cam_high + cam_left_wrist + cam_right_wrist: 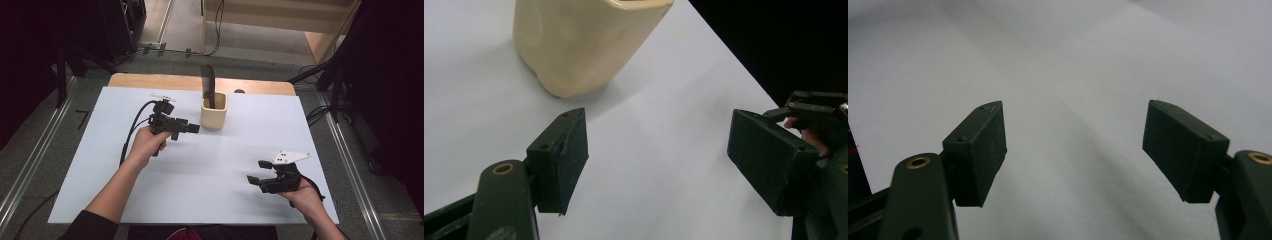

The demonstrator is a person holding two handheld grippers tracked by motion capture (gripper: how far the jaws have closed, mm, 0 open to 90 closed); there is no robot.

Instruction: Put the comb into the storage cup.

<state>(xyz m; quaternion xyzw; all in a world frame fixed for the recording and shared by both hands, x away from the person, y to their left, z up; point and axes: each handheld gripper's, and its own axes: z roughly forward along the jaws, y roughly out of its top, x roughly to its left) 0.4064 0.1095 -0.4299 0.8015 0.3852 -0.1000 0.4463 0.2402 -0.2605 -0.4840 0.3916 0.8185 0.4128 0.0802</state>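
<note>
A: Start with the biggest thing. Why is the work laid out this way?

B: The broad bench with its pale blue-white top [200, 170] is nearly bare, which leaves both hands free room. The one thing standing on it, toward the far edge and about the middle, is a cream-coloured, squarish ceramic holder [213, 111], upright, with a dark, flat-bladed utensil [208, 84] standing in it and leaning a little to the left.

A: And the person's hands?

B: The left gripper [192, 128], black and held in the left hand [148, 142], points rightward at the holder and sits just beside its left wall, not touching. In the left gripper view the holder [584, 42] stands just beyond the two fingers [561, 160], which are spread wide with nothing between them. I'd judge that it is lined up to close on the holder or steady it.

A: The right one?

B: The right gripper [257, 171] rests low near the front right of the bench, well apart from the holder. Its fingers [975, 152] are also parted and empty, with bare bench between them. It looks parked out of the way, perhaps waiting to take the utensil.
</note>
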